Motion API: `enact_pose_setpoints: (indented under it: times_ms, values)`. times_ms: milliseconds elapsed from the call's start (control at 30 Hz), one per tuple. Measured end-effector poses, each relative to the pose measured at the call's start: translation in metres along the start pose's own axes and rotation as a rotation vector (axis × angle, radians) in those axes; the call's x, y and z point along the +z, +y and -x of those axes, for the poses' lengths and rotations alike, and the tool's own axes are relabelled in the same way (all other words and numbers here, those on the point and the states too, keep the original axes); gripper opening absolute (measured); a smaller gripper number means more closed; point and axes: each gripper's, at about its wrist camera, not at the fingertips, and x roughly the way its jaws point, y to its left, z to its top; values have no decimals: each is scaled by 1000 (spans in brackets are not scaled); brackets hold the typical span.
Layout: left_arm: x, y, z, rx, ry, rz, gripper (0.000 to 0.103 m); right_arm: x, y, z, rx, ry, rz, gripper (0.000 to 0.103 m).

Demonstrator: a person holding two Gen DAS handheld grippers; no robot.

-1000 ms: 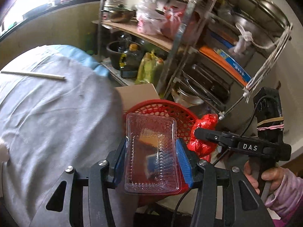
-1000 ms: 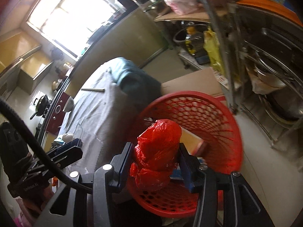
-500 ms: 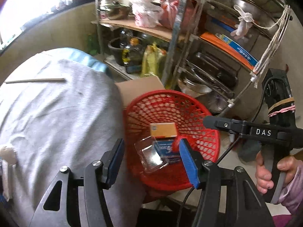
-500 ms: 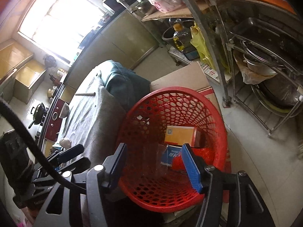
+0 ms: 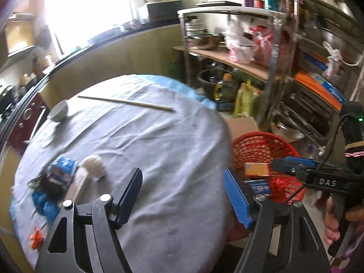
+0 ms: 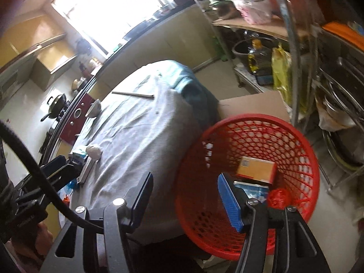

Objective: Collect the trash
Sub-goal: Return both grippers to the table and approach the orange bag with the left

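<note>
With both tools empty, I am between drops and turning back toward the table [image 5: 159, 141]. My left gripper [image 5: 182, 195] has just been opening; its jaws stand well apart with nothing between them, only grey cloth beneath. My right gripper [image 6: 184, 198] has just opened too, and its jaws are apart and bare, one over the cloth, the other over the rim of the red basket [image 6: 302, 136].

That basket sits on the floor just beside the table, and it already holds an orange box [image 6: 257, 168], a blue pack [image 6: 252, 188] and a red bag [image 6: 278, 198]. I would expect a clear tray in there too, but I cannot make it out through the blur.

What remains lies at the table's near left edge: a blue-and-white wrapper [image 5: 62, 171], a crumpled white ball [image 5: 94, 167] touching a pale strip, blue scraps [image 5: 44, 204] and a small orange scrap [image 5: 36, 236]. A stick [image 5: 125, 102] and a white bowl [image 5: 59, 111] sit far across; whether those count as trash I cannot judge.

Next, I think, my left tool should swing to that cluster, settle its jaws around the wrapper or the ball and close. The pieces are light and crowded together, so I should come down on one alone and not drag the cloth.
</note>
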Motion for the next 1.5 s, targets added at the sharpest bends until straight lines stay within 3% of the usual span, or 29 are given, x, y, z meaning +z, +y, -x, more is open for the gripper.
enact_pose_setpoints:
  times_ms: [233,567,900,1500]
  values:
    - [-12,18,12,93,7,23,75,0,34,-2,17,-7,64,63]
    - [-32,61,29,178,33,138,75,7,86,-7,62,-29,189,63]
    - [-50,102,41,230,44,244,75,3,136,-22,134,0,272,63]
    - [-83,149,54,290,59,334,75,-13,207,-40,201,51,400,63]
